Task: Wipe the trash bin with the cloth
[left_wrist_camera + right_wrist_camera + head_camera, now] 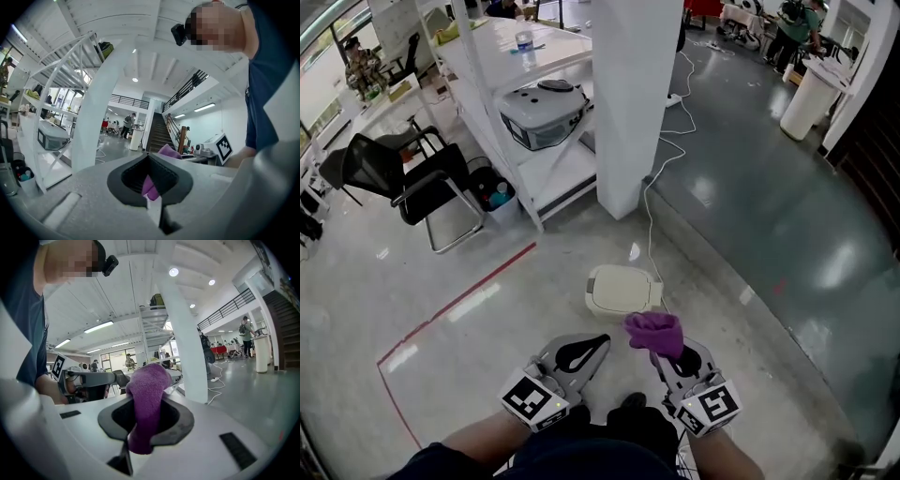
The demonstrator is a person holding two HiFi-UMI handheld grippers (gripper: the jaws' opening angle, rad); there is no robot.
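On the floor (pixel 487 281) ahead of us, we record the white trash bin (pixel 623 289), lid down. Just short of it, the purple cloth (pixel 654 333) is clamped in the right hand-held gripper (pixel 664 354). The left hand-held gripper (pixel 598 342) sits beside it, jaws together, holding nothing. A white pillar (pixel 628 94) stands beyond the bin.

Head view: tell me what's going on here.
A person stands over a white trash bin on the floor, with a gripper in each hand. The right gripper is shut on a purple cloth, which bunches out past its jaws just short of the bin. The left gripper is shut and holds nothing. The cloth does not seem to be on the bin yet.
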